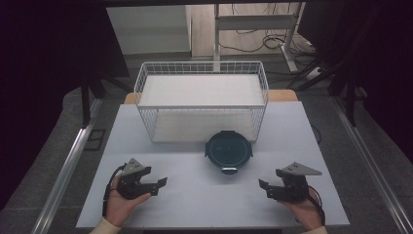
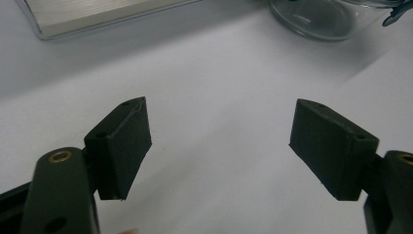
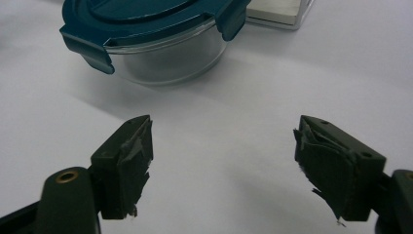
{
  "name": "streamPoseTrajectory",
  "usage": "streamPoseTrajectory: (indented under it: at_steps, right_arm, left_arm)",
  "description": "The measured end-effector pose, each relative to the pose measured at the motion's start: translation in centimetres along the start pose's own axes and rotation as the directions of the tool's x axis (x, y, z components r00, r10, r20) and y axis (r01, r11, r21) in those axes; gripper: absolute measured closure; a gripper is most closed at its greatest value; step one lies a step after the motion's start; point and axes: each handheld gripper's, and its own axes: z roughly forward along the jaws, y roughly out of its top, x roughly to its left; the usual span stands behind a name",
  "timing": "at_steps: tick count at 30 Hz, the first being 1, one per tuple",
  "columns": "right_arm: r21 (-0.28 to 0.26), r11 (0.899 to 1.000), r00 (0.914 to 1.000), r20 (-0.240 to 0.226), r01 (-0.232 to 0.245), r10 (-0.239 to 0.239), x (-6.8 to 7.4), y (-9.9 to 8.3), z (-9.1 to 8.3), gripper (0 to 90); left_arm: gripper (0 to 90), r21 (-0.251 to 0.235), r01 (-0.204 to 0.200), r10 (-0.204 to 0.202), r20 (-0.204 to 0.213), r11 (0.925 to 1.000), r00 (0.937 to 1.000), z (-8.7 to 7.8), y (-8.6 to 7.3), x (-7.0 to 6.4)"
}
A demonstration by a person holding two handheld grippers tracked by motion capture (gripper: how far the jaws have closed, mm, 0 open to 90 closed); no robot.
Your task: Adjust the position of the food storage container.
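The round clear glass container with the dark teal clip-on lid (image 1: 228, 150) sits on the white surface (image 1: 195, 195), just in front of the white wire basket (image 1: 201, 100) and a little right of centre. It lies ahead of both your hands and between them, so each set of tongs has to travel forward and inward to reach it. Being round, it has no long axis to line up with; what matters are the lid's latch tabs, one of which faces you at the near edge.

Your right tongs (image 1: 267, 187) look the nearer of the two, and in the right gripper view the container (image 3: 156, 41) stands close ahead and to the left of the jaws. In the left gripper view only its glass wall (image 2: 321, 19) shows, far off at the top right.

Your left tongs (image 1: 159, 184) are spread wide and grip nothing, hovering just over the surface. Your right tongs are equally wide apart and empty, their pads visibly frayed.
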Motion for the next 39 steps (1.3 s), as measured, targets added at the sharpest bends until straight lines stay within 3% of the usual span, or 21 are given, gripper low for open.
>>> streamPoseTrajectory:
  at_steps: [16,21,24,34,39]
  right_arm:
    - [-0.009,1.0,0.9997,-0.003,0.026,-0.026,0.3,1.0,-0.3,27.3]
    - [-0.003,0.999,0.9988,0.026,0.04,-0.04,0.7,1.8,-0.3,30.5]
    - [0.013,0.999,0.998,0.044,0.044,-0.045,1.0,2.5,-0.2,31.1]
    - [0.021,0.998,0.9982,0.022,0.056,-0.057,1.3,6.0,-0.4,31.7]
    - [0.014,0.998,0.9975,0.011,0.069,-0.069,1.6,6.9,-0.4,31.7]
  left_arm:
    - [22.2,0.005,0.006,-0.006,0.009,1.0,0.9999,0.0,0.0,0.0]
    - [22.3,0.002,0.016,-0.016,0.012,0.9999,0.9998,0.0,-0.1,0.1]
    - [22.3,0.006,0.015,-0.015,0.016,0.9999,0.9998,0.1,-0.1,0.2]
    - [22.3,0.011,0.013,-0.013,0.007,0.9998,0.9999,0.1,-0.1,0.1]
    - [22.3,0.015,0.011,-0.011,0.006,0.9998,0.9999,0.2,-0.1,0.1]
